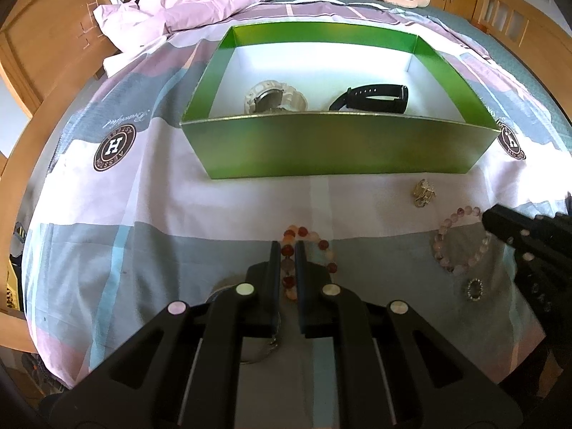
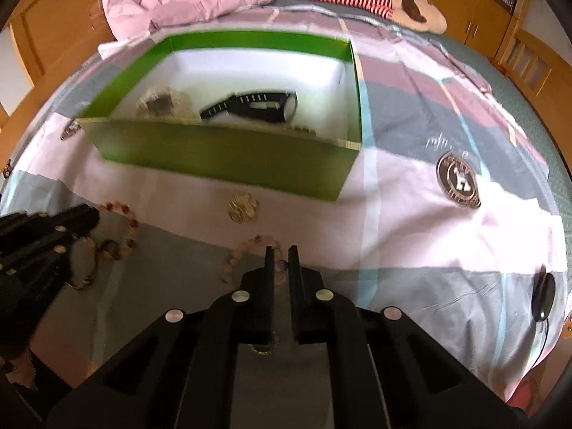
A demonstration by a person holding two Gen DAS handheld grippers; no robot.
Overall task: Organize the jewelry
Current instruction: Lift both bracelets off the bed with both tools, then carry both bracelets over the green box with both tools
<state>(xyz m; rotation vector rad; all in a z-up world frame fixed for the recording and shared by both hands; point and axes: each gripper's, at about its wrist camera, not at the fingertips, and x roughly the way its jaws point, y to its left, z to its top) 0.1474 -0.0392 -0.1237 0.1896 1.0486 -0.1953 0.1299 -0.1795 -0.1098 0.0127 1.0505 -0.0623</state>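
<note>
- Left gripper: our jaws are clenched on the red-and-orange bead bracelet, a few beads of the strand showing in the narrow slot between the fingers; the rest of the loop lies on the bedspread near its front edge.
- Right gripper: jaws drawn together on the pale pink bead bracelet, one bead seemingly pinched between the tips. This view is blurred, so we judge the hold probable, not certain.
- Small ring: lies on the bedspread beside the pink bracelet, towards the front right.
- Gold brooch: lies between the bracelets and the front wall of the green box.
- Green box: sits mid-bed, already holding a clear-cased watch and a black watch.
- Handling note, as we judge it: both strands are held by a few beads only, so we should lift straight and slowly until each loop hangs free, carry them over the box's front wall well above its rim, and lower into bare floor space before loosening.
- Risk: a dangling loop may drag the ring or brooch.
</note>
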